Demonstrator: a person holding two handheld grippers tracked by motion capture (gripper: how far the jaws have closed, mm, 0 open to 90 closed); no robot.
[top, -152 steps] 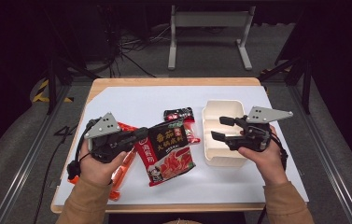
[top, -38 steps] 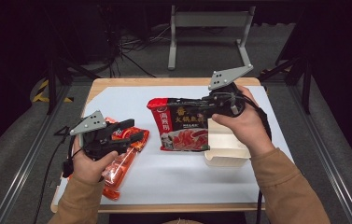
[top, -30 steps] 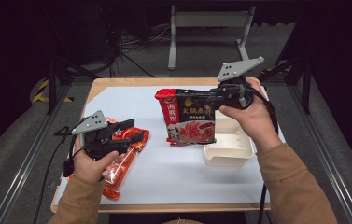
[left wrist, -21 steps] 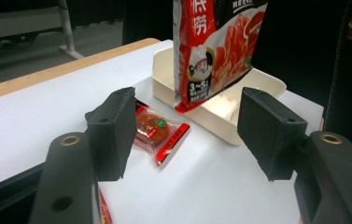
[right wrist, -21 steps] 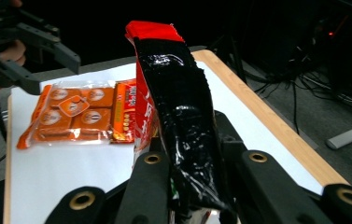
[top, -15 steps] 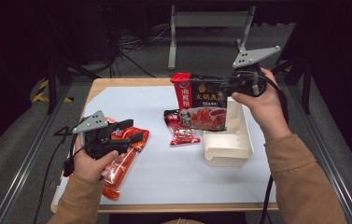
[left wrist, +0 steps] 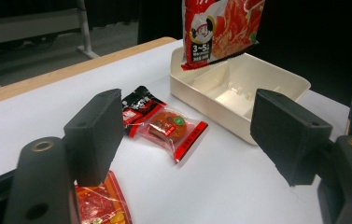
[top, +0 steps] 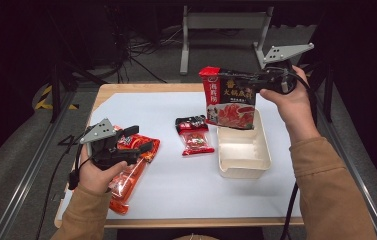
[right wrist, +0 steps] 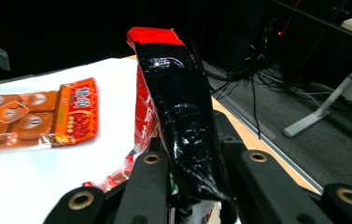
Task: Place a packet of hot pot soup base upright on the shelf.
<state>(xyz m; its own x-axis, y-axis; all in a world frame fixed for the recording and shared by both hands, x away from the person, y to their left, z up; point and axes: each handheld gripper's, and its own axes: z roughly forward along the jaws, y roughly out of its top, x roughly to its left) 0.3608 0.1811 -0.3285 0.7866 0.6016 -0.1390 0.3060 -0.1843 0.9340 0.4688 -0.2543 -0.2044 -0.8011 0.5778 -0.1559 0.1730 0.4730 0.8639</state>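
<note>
The right gripper (top: 256,82), clamped on the red pouch (top: 230,99), hangs it upright above the tray's (top: 243,162) far end, nearer than the open left gripper (top: 135,139).

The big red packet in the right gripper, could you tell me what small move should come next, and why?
Probably lower it into the cream tray. The right gripper is shut on the red packet, which hangs upright with its lower edge just above the tray's far end, and the tray looks empty. The left gripper, jaws just opening with nothing between them, rests by the orange packet.
</note>
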